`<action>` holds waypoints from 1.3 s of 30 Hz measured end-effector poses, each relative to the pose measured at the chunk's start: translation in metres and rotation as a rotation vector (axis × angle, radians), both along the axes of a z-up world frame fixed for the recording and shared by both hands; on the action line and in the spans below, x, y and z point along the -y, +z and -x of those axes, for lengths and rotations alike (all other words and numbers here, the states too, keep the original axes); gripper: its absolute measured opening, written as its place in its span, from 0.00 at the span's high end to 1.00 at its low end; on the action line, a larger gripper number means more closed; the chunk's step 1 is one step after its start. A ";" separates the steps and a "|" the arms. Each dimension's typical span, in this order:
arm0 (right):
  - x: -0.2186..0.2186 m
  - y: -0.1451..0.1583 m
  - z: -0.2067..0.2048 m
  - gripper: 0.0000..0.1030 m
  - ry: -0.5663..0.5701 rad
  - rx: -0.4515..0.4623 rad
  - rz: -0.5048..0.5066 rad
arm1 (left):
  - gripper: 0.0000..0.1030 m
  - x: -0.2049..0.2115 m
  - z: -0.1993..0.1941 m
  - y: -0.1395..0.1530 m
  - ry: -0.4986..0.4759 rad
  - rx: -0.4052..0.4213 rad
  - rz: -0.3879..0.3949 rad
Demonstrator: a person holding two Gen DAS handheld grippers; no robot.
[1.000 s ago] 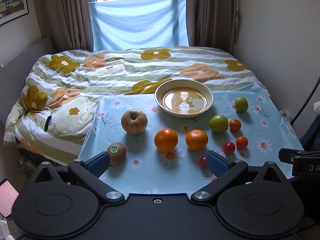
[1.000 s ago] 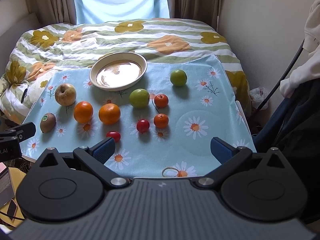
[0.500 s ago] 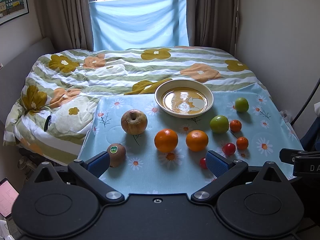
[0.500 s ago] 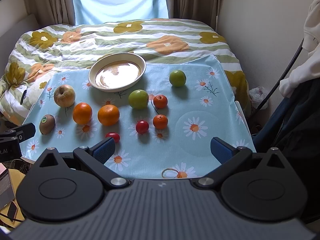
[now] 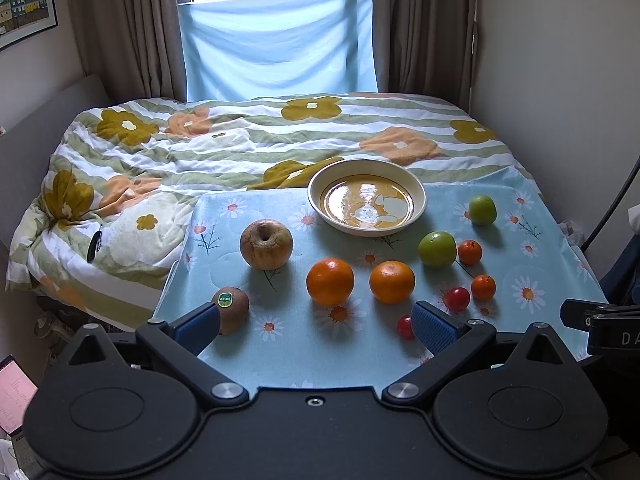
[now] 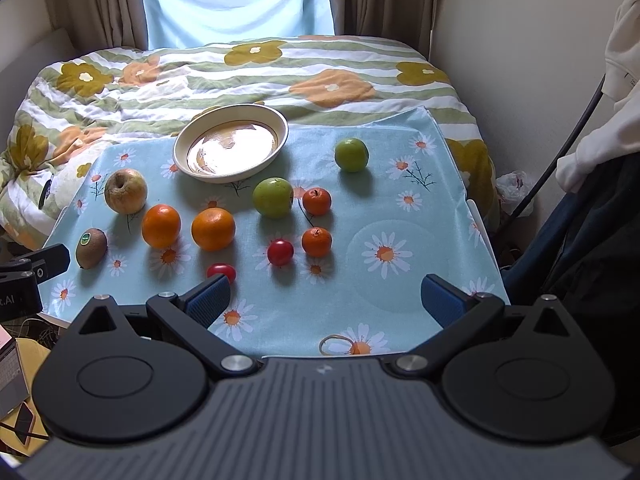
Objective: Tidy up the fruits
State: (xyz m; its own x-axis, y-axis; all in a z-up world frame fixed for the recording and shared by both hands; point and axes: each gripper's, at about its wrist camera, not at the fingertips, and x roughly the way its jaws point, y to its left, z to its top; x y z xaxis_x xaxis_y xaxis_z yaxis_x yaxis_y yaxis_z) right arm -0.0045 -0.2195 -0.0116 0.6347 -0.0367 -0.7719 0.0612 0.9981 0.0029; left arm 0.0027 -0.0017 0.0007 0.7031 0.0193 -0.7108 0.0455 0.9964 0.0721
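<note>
Fruit lies scattered on a blue daisy cloth [image 5: 288, 352]. An empty cream bowl [image 5: 416, 196] [image 6: 280, 120] stands at the back. In front of it are a wrinkled apple [image 5: 266, 244] [image 6: 125, 191], a kiwi [image 5: 232, 310] [image 6: 91, 248], two oranges [image 5: 330, 281] [image 5: 392, 282], two green apples [image 5: 437, 249] [image 5: 482, 209], two small tangerines [image 6: 317, 201] [image 6: 316, 241] and two cherry tomatoes [image 6: 280, 252] [image 6: 222, 270]. My left gripper [image 5: 316, 330] hovers open at the near edge, its left pad beside the kiwi. My right gripper [image 6: 326, 302] is open over the cloth's near right part, holding nothing.
The cloth covers a small table set against a bed with a flowered quilt [image 5: 240, 148]. A rubber band [image 6: 334, 345] lies near the front edge. A wall and a dark cable [image 6: 568, 136] stand at the right. The other gripper's tip [image 5: 600, 320] shows at the right.
The right gripper has drifted slightly right and forward, so the fruit sits a little further left in its view. The left view is nearly unchanged.
</note>
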 end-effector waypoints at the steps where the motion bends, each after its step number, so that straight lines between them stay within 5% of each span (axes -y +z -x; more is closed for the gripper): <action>1: 0.000 0.000 0.000 0.00 0.000 -0.001 0.000 | 0.00 0.000 0.000 0.000 0.000 0.001 0.000; 25: 0.012 0.004 0.004 0.00 0.011 0.035 -0.007 | 0.00 0.010 0.007 0.006 0.021 0.014 -0.003; 39: -0.002 -0.019 -0.032 0.00 0.229 0.046 0.001 | 0.00 -0.011 -0.006 -0.024 0.199 0.017 0.019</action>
